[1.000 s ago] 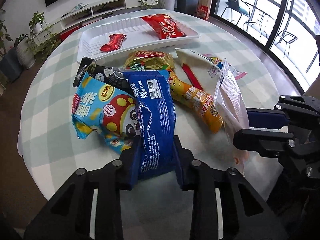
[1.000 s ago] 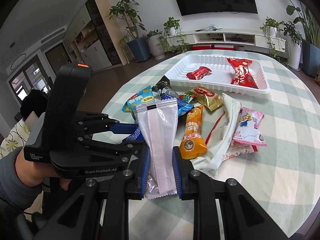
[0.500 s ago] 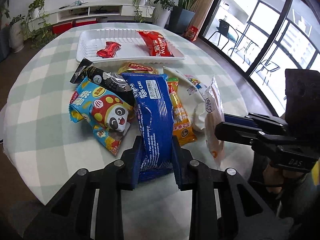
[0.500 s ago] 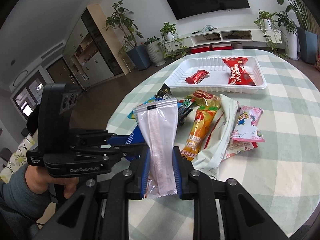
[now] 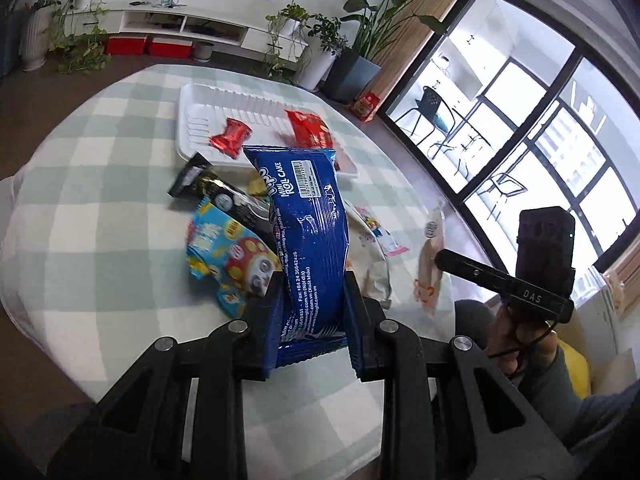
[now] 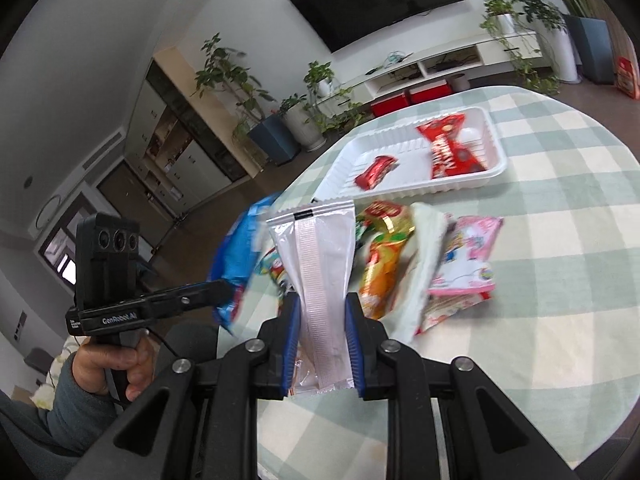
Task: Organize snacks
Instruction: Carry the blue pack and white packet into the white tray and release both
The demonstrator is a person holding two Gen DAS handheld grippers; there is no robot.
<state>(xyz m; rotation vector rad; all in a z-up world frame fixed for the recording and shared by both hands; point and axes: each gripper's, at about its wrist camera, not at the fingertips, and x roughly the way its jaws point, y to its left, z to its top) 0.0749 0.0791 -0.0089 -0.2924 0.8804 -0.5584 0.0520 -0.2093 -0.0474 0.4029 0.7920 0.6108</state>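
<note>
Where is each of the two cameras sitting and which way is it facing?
Left wrist: on the left gripper, facing past its blue mini roll cake pack toward the white tray; the right hand shows.
Right wrist: on the right gripper, facing past its clear white packet toward the TV wall; the left hand shows.
Shared: the tray, the table snacks, each other's gripper.

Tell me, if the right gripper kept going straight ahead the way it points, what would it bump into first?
Probably the loose snack pile: the right gripper, shut on the white packet, points over the orange snack bag toward the white tray beyond. It seems raised above the table, so depth is uncertain.
</note>
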